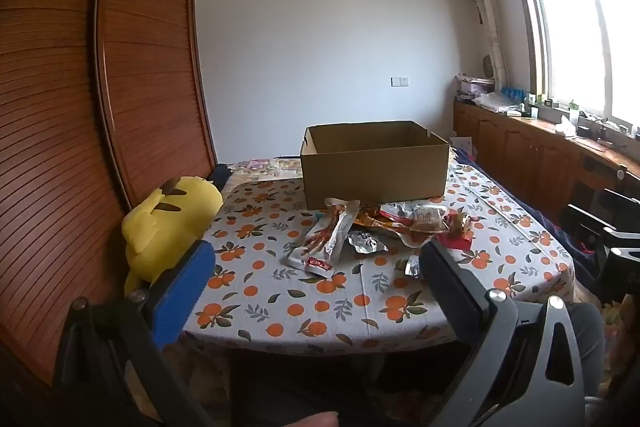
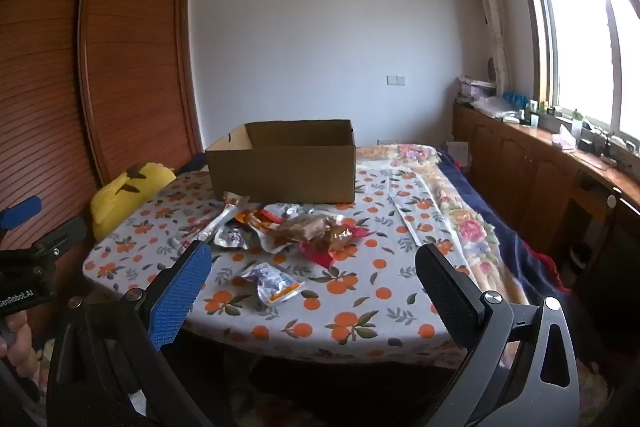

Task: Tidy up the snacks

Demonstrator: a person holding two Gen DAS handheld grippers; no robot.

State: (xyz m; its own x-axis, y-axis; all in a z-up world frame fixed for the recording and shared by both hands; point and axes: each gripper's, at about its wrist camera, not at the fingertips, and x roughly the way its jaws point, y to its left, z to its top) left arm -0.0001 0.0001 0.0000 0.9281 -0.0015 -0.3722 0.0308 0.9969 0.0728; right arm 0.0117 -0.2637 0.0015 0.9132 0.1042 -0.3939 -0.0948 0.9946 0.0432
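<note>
The left tool [image 1: 316,259] stood released, its blue pad [image 1: 184,291] and black pad [image 1: 448,287] spread wide with nothing between them, held off the near edge of the counter [image 1: 304,319] and tipped slightly downward. The right tool [image 2: 312,267] was released as well, jaws wide and empty, hanging over the same near edge. In the right wrist view the left tool's body showed at the far left, with a hand [image 2: 16,339] beneath it.

Closest to the right tool lay a small silver packet [image 2: 272,281], alone on the orange-print cloth, just beyond the gap between the pads. Farther out sat the pile of snacks [image 2: 296,227], a loose heap of red, brown and silver wrappers, apart from both tools. From the left wrist view a long silver-and-red packet [image 1: 326,241] lay at the pile's left side, angled toward the tool, nearer than the rest.

Behind the pile, nearly touching it, stood an open cardboard box [image 1: 374,167]; its inside could not be seen. A yellow plush toy [image 1: 168,227] sat at the counter's left edge, against the wooden wardrobe [image 1: 80,107], just beyond the blue pad.
</note>
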